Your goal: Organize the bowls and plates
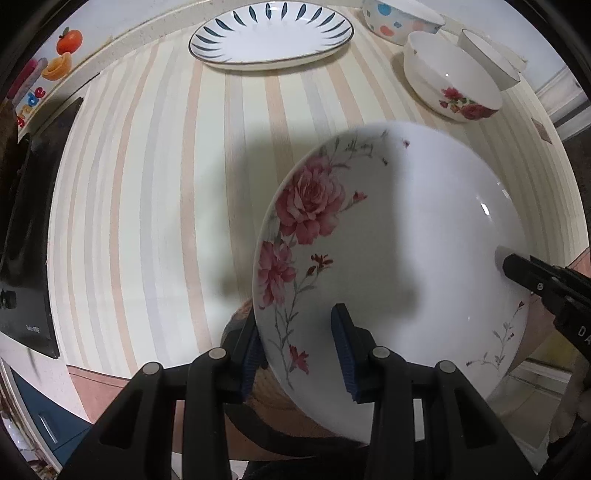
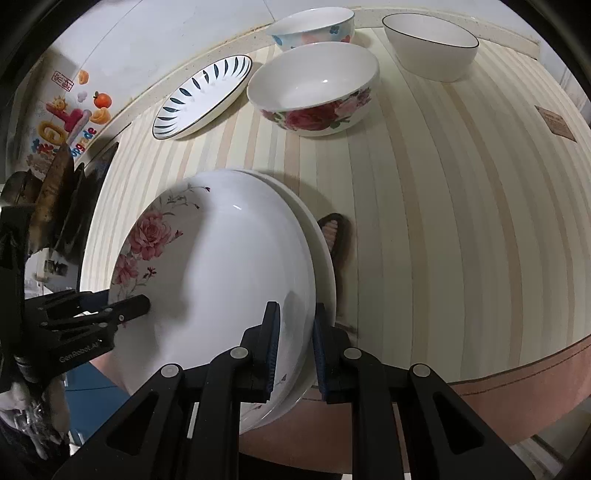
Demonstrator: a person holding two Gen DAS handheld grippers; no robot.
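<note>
A white rose plate (image 1: 391,266) (image 2: 221,288) with pink blooms and grey stems on its left side was held tilted above the near edge of the striped table (image 1: 147,221) (image 2: 443,221). In the right wrist view a second white rim (image 2: 325,258) lay just behind it, possibly another plate. A leaf plate (image 1: 271,35) (image 2: 203,98), white with dark blue leaf marks around its rim, lay flat at far left. A red-rose bowl (image 1: 450,77) (image 2: 314,90) stood upright to its right. A dotted bowl (image 1: 400,18) (image 2: 312,27) stood behind it. A plain bowl (image 1: 491,59) (image 2: 430,46) with a thin dark rim stood farthest right.
</note>
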